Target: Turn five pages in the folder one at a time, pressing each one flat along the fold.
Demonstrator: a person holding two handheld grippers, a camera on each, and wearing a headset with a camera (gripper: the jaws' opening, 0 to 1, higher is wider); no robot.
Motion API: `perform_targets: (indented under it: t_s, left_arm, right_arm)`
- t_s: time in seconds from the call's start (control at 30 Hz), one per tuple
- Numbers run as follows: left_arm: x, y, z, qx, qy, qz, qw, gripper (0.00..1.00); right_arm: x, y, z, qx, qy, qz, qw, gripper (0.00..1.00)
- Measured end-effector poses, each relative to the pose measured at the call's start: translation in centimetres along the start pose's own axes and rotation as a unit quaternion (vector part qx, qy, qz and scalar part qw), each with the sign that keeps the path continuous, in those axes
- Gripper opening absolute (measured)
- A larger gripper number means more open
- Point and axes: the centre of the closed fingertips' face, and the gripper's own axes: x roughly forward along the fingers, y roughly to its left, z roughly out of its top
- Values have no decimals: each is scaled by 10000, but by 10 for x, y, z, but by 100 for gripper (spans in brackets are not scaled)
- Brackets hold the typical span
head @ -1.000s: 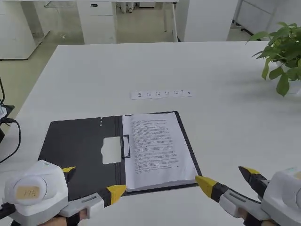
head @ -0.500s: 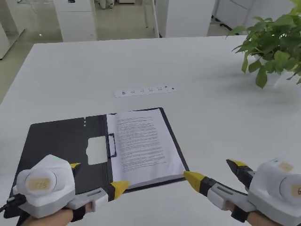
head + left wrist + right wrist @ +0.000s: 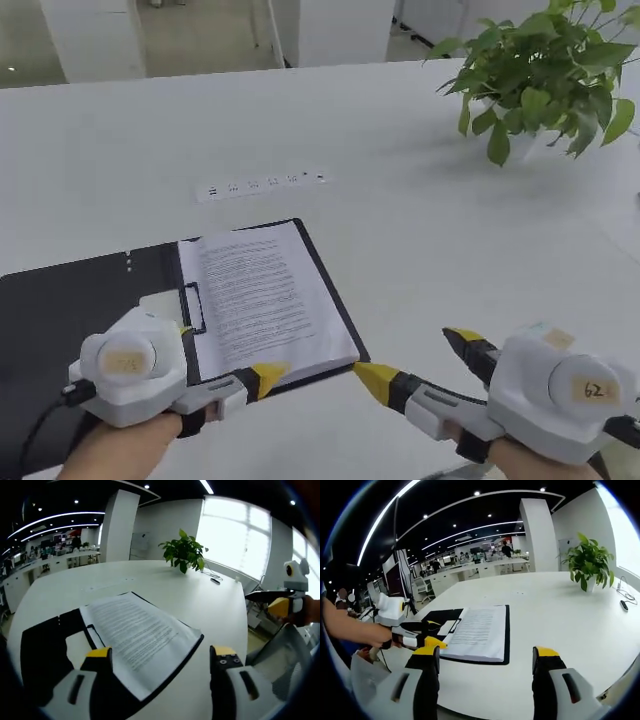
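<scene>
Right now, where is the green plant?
In the head view, the plant stands far right on the table, beyond the right gripper and right of the power strip.

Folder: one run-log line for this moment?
folder open flat on table | pages stacked right, none lifted | left gripper open at near edge | right gripper open, beside near right corner

Head view angled down from the table edge, left gripper view low, close to the folder, right gripper view farther back, all sharing the plant.
</scene>
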Motion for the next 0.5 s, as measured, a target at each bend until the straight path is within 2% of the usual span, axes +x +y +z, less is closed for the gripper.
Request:
perform_targets:
  t_s: [0.27,0.37,0.5]
  left_arm:
    - [35,-14,1,87,4,-95,9999,73]
    - [48,-18,3,99,-49,-88,9999,72]
    - [61,-20,-1,132,-3,-1,9999,69]
  right_arm:
    - [2,3,0,-67,56,8,10000,74]
    - [4,4,0,-51,71,-10,10000,74]
    - [5,3,1,-55,83,-50,9999,74]
